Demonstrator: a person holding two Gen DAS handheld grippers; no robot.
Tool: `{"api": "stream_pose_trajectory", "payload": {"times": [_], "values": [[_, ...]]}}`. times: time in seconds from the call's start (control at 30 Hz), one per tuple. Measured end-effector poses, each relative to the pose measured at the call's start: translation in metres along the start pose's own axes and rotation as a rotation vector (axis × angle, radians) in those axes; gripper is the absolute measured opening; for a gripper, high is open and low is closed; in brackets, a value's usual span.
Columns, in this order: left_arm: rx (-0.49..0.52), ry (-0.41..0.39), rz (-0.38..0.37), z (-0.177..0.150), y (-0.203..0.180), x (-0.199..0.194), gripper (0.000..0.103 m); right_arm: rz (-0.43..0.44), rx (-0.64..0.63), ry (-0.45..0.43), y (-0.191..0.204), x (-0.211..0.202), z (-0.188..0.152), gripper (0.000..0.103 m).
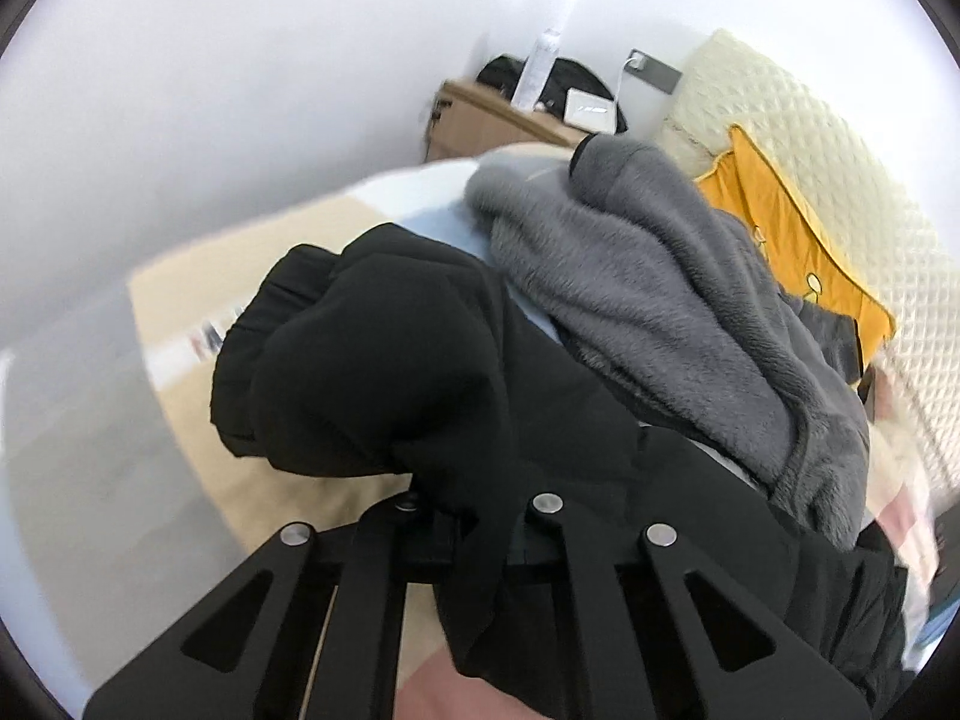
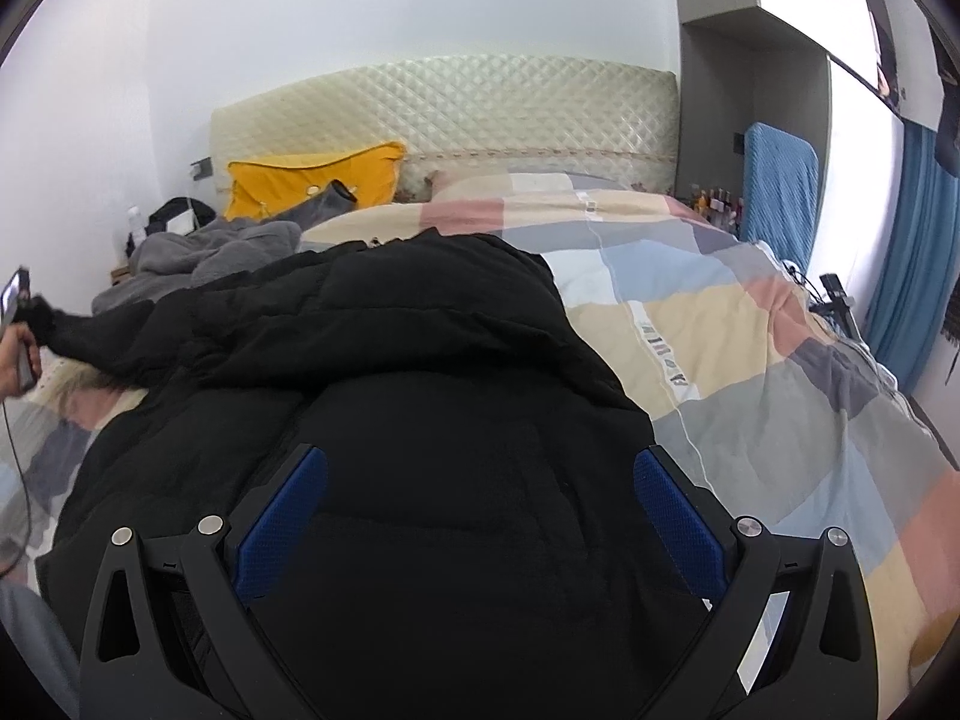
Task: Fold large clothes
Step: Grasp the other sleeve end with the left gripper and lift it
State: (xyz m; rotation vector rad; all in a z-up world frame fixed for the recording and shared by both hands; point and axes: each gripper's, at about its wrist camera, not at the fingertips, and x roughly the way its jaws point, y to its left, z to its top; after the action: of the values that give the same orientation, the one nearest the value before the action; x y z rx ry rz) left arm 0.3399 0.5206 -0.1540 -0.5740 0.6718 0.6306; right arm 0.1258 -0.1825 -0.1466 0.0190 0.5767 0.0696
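A large black padded jacket lies spread on the checked duvet of a bed. My right gripper hovers over the jacket's near part, open, its blue pads wide apart with nothing pinched between them. My left gripper is shut on the jacket's black sleeve, which bunches over its fingers and hides the tips. In the right wrist view a hand at the far left holds that gripper, and the sleeve is stretched up off the bed.
A grey fleece garment lies heaped beside the jacket, near a yellow pillow and the quilted headboard. A bedside table carries a bottle. Blue curtains hang on the right.
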Motion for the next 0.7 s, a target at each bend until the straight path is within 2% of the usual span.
{"api": "stream_pose_trajectory", "payload": {"times": [0.1, 0.33, 0.4, 0.6, 0.7], "values": [[0.044, -0.048, 0.013, 0.012, -0.013, -0.033, 0.006, 0.018, -0.009, -0.006, 0.001, -0.005, -0.001, 0.103], [0.128, -0.154, -0.031, 0.029, -0.06, -0.122, 0.005, 0.045, -0.022, -0.045, -0.003, -0.024, -0.001, 0.103], [0.145, -0.177, -0.066, 0.03, -0.075, -0.149, 0.005, 0.049, -0.027, -0.054, -0.004, -0.028, 0.0, 0.103], [0.261, -0.208, -0.098, 0.025, -0.125, -0.211, 0.004, 0.095, -0.038, -0.081, -0.014, -0.042, 0.002, 0.103], [0.272, -0.218, -0.12, 0.019, -0.139, -0.236, 0.004, 0.103, -0.043, -0.096, -0.022, -0.046, 0.004, 0.103]]}}
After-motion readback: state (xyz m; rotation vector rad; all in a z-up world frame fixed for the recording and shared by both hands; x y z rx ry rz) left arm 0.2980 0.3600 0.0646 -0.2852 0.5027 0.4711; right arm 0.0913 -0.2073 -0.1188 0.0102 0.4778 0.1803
